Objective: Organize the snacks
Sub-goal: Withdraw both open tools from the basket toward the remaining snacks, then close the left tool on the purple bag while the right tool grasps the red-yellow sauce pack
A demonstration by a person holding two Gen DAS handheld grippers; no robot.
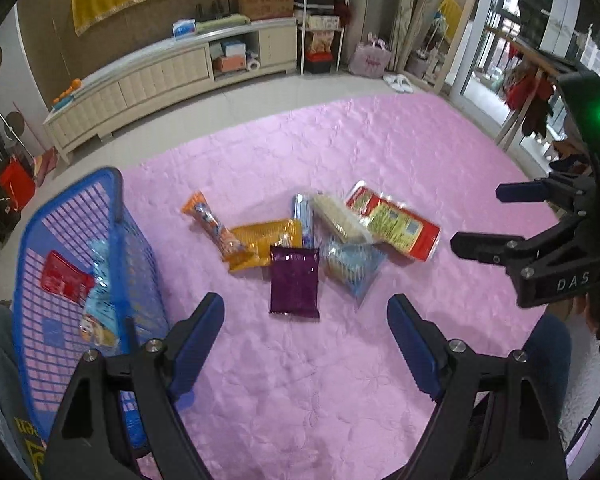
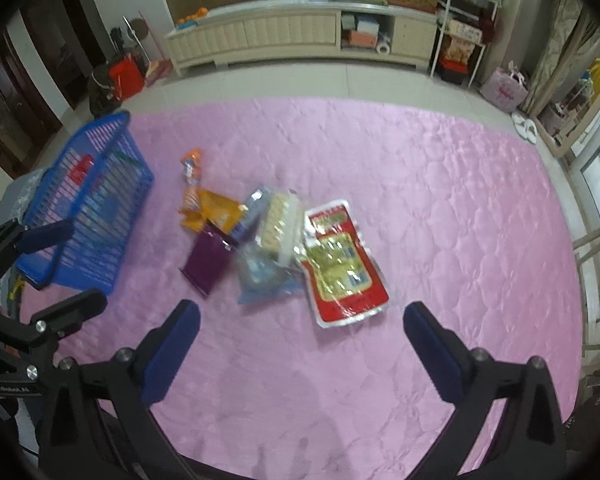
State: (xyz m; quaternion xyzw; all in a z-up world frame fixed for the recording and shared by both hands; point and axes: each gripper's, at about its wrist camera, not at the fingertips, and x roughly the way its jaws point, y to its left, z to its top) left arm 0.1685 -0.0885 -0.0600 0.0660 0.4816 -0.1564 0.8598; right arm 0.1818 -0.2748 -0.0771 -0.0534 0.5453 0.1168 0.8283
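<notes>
Snacks in their shiny wrappers lie in a loose overlapping heap on my pink quilted mat, with the blue plastic slatted basket just beside it, already holding a few packs. My left gripper and right gripper both hang spread wide and empty above the mat. The risk I see: the red and yellow flat pouch overlaps the clear blue bag, and the purple foil packet touches the orange ones, so one pinch may drag two or slip off the smooth film.

Glossy quilted pink cloth mat; blue plastic basket; shiny film snack packets.
</notes>
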